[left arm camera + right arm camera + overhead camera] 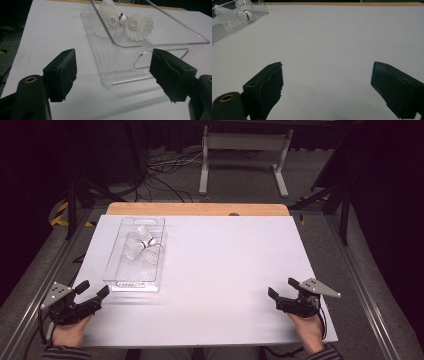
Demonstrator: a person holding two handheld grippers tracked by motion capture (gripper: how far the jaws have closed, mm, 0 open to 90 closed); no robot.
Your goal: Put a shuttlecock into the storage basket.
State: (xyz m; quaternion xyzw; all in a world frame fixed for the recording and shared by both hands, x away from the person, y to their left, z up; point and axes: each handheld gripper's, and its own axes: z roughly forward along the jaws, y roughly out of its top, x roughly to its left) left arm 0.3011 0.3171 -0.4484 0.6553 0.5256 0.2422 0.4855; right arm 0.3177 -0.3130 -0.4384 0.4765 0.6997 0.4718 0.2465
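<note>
Clear plastic bin [116,272] set at table's [225,270] left-rear — white shuttlecocks [141,245] clustered inside, far half. Left gripper [93,291] held just beside bin, jaws spread, nothing gripped. Right gripper [283,289] well apart — jaws likewise spread.

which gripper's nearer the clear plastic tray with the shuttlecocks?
Left. The left gripper sits just off the near end of the clear plastic tray, jaws open toward it. The right gripper is far across the table's right side.

Overhead view — two low tool views
</note>
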